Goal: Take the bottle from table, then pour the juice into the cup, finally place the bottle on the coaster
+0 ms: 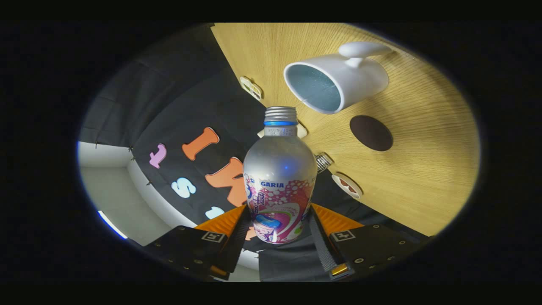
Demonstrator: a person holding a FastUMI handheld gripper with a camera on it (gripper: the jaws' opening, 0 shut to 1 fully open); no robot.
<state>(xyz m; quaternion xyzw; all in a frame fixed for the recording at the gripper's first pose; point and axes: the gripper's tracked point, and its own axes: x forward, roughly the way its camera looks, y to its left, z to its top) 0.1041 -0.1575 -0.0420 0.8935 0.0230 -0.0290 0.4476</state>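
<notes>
My gripper [278, 222] is shut on a silver bottle [279, 169] with a pink label, both fingers pressing its lower body. The bottle is uncapped and tipped over sharply, so the wooden table [423, 178] looks turned on its side. Its open threaded mouth [280, 113] points toward a white cup [334, 80] with a blue inside and a handle on its far side. The mouth lies just short of the cup's rim. No liquid is seen flowing. A dark round coaster [371, 132] lies on the table beside the cup, beyond the fingers.
Several small white fittings [251, 87] [346, 184] sit along the table's edge where it meets the black cloth wall. A small ribbed metal piece [324, 161] lies near the bottle's shoulder. A pale wall and a light strip [112, 224] lie past the cloth.
</notes>
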